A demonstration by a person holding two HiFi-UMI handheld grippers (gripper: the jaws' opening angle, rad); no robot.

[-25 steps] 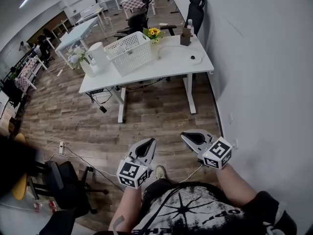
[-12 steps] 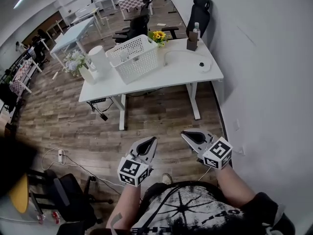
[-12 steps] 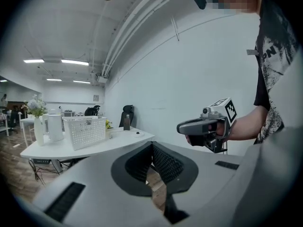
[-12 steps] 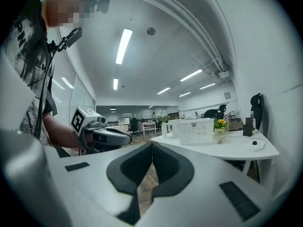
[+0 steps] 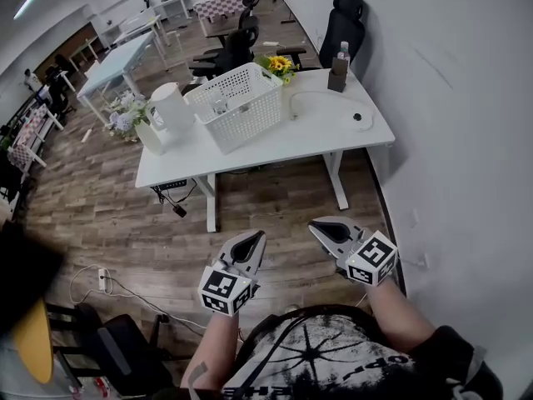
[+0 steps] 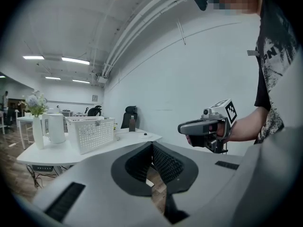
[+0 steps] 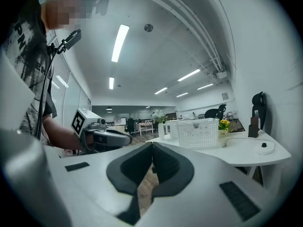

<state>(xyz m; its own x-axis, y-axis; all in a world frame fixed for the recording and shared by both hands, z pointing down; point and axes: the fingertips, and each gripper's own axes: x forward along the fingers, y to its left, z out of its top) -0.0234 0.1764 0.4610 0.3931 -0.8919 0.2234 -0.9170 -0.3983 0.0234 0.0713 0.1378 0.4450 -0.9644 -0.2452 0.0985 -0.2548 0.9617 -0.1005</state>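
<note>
**Both grippers empty, held over the floor short of the bench**

- Left gripper (image 5: 255, 241) and right gripper (image 5: 317, 227) sit side by side low in the frame, just ahead of my torso, both pointing up-frame toward the bench (image 5: 283, 140).
- Fingers: on each gripper they are pressed together at the tips. Each gripper's own view shows only wood floor (image 5: 125, 215) through the gap behind the pads. Neither carries anything.
- The bench is well apart from both grippers, in the upper middle of the frame. Nothing is within reach yet.
- On the bench: a white basket (image 5: 236, 105) left of centre, a white jug (image 5: 172, 102) just beyond it at the upper-left end, sunflowers (image 5: 279, 63) behind the basket, and a small dark round piece (image 5: 358, 117) on a bare stretch toward the right end.
- A black chair (image 5: 341, 19) stands behind the bench against the wall.
- My read of the step: approach, no contact with anything.
- Any pick from here would first call for closing the gap to the bench edge, then parting the fingers before they reach an object.
</note>
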